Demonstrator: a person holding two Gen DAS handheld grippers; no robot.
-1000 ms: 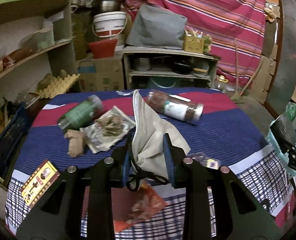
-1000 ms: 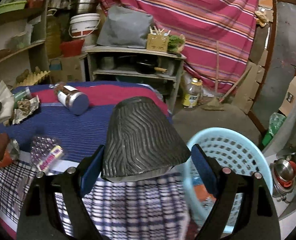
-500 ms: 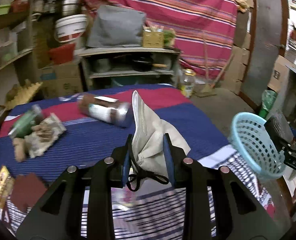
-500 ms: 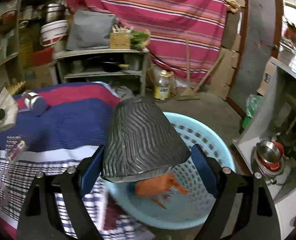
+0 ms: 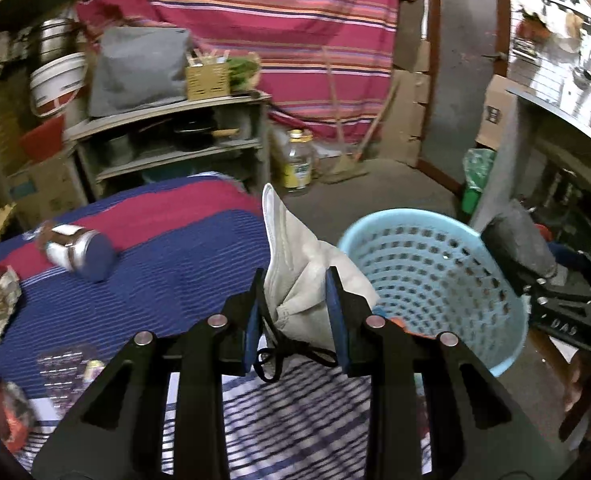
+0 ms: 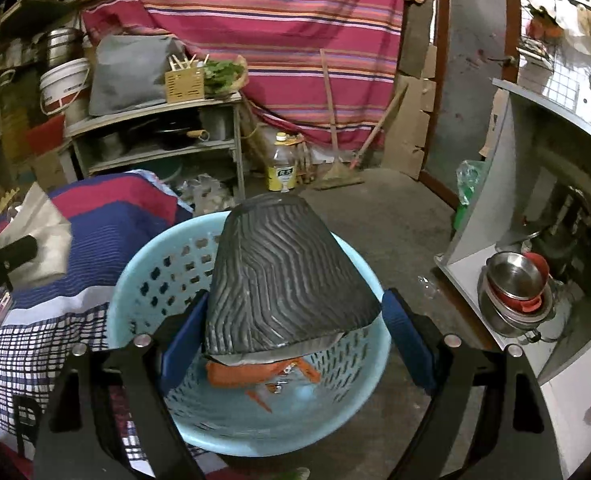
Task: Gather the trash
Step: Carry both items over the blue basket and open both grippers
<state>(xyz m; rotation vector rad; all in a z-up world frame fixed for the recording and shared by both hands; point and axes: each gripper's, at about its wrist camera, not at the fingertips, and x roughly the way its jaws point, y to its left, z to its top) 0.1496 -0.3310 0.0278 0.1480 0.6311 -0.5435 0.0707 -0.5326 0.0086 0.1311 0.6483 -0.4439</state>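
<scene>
The left gripper (image 5: 295, 312) pinches a white face mask (image 5: 299, 264) over the table edge beside the blue basket (image 6: 151, 264). The right gripper (image 6: 291, 324), spread wide, clamps a black shoe sole (image 6: 279, 276) above that basket.

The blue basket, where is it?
In the right wrist view the blue basket stands on the floor beside the striped cloth, directly below the black ridged piece held in the right gripper.

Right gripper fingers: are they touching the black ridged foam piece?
Touching. In the right wrist view both blue fingers press against the sides of the black ridged foam piece, holding it above the light blue perforated plastic basket.
</scene>
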